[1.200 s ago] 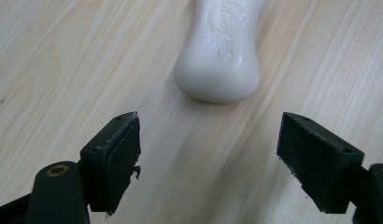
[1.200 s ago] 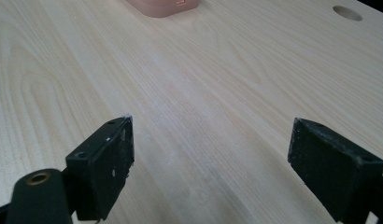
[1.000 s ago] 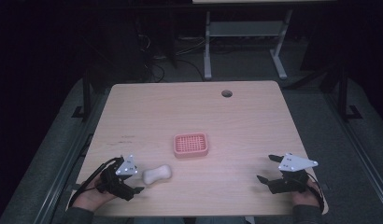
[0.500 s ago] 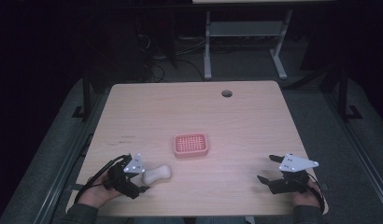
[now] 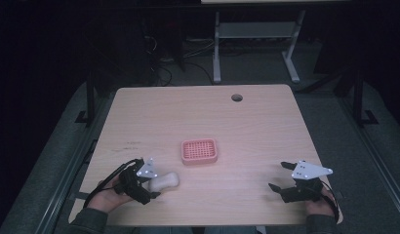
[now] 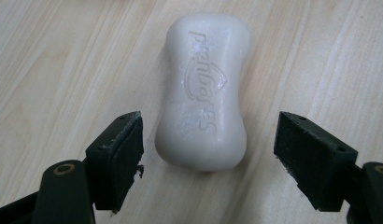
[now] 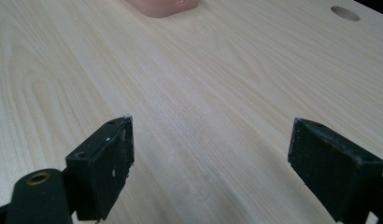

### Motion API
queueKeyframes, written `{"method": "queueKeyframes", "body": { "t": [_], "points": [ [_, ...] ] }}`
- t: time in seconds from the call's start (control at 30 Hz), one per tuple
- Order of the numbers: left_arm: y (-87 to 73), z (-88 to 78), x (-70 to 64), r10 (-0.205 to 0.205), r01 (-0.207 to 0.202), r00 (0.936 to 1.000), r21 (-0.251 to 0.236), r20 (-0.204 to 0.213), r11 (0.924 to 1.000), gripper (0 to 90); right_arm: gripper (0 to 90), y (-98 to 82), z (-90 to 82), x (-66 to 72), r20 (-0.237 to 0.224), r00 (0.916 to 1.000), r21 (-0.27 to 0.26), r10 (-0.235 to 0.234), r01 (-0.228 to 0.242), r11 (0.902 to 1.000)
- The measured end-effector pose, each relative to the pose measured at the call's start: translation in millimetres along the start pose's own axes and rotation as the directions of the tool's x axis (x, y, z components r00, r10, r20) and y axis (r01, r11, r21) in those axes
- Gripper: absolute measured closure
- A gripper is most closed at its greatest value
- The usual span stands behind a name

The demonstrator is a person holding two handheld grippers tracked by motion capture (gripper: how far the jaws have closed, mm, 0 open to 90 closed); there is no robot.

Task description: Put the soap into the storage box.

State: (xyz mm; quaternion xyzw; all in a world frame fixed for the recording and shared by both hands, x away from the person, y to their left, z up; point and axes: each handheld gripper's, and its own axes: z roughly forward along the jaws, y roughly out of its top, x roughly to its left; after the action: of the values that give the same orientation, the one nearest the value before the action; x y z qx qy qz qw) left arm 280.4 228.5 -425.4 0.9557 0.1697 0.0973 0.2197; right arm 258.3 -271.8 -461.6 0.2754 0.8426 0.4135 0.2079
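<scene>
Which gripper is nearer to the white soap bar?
Left. The left gripper is open with the soap bar lying between its jaws; the right gripper is open far across the table.

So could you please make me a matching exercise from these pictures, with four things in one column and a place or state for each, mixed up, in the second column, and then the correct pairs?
Things
1. soap bar
2. pink tray
3. round hole
4. right hand-held gripper

Places or states
A. near the far edge of the table
B. open over bare wood, nothing between its jaws
C. lying flat, its near end between the open jaws of the left hand-held gripper
D. around the middle of the table

Pairs: 1-C, 2-D, 3-A, 4-B
</scene>
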Motion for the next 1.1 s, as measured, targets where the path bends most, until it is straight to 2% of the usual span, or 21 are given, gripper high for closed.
{"method": "queueKeyframes", "body": {
  "t": [0.27,1.1],
  "points": [
    [5.6,6.0,2.4,0.003,-0.003,0.9999,0.001,0.010,1.0000,24.3,13.7,0.0,0.4,-0.1,-0.002,1.0000,0.002,0.000,0.000,1.0000],
    [21.0,21.2,8.7,0.030,-0.034,0.9975,0.055,0.063,0.9979,38.1,13.7,0.6,0.6,0.3,-0.006,1.0000,0.004,-0.004,0.004,1.0000]
  ]
}}
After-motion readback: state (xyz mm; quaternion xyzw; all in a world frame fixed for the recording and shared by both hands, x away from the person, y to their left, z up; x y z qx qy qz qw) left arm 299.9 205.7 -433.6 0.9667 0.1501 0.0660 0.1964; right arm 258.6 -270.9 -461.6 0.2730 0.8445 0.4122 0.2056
